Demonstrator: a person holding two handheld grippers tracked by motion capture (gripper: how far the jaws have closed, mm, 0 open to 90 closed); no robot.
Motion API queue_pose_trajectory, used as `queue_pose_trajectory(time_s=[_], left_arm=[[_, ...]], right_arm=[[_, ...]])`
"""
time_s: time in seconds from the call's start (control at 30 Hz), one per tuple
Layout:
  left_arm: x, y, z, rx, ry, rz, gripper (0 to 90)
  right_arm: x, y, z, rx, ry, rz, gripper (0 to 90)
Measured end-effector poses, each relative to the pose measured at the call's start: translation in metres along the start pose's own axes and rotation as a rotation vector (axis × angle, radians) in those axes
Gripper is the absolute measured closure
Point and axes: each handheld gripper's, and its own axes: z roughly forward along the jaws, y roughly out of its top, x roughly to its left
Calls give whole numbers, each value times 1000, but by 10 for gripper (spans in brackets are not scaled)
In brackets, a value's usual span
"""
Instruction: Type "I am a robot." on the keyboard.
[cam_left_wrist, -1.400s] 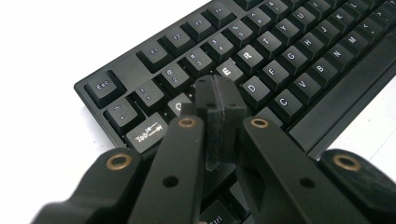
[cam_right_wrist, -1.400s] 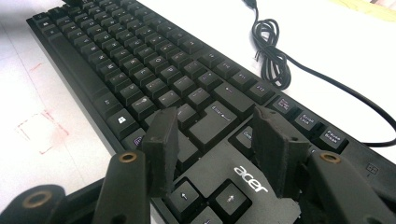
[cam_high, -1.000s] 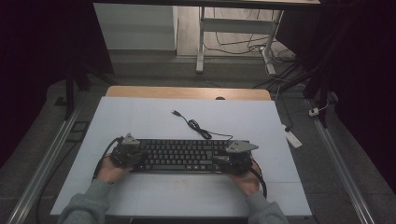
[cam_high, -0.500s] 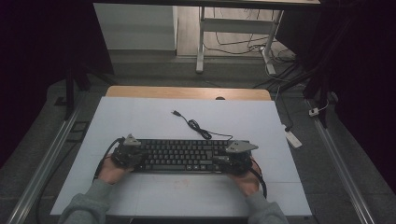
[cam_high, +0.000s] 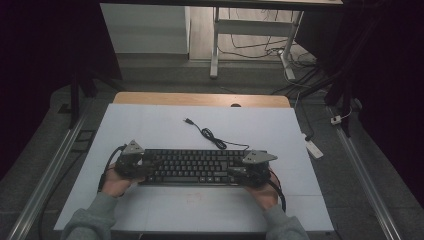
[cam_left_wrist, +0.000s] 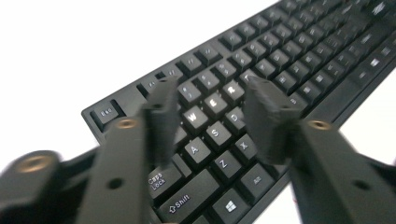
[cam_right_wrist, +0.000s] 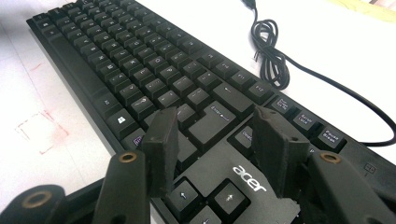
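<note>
a black keyboard (cam_high: 197, 167) lies flat on the white table (cam_high: 150, 130), near the person's edge, and its cable (cam_high: 210, 136) runs away in loops toward the far side. the left gripper (cam_left_wrist: 210, 116) is at the keyboard's left end; its jaws have just been opening and now stand apart above the letter keys, pressing nothing. the right gripper (cam_right_wrist: 215, 149) is at the right end, jaws apart over the arrow keys, not clamped on anything.
</note>
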Motion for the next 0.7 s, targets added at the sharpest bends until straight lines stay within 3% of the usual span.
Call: queue_pose_trajectory(time_s=[0.23, 0.7], left_arm=[[6, 1, -6, -13, -15, -34, 334], [4, 1, -7, 0, -23, -21, 296]], right_arm=[[0, 0, 0, -2, -1, -2, 512], [0, 0, 0, -3, -2, -4, 512]])
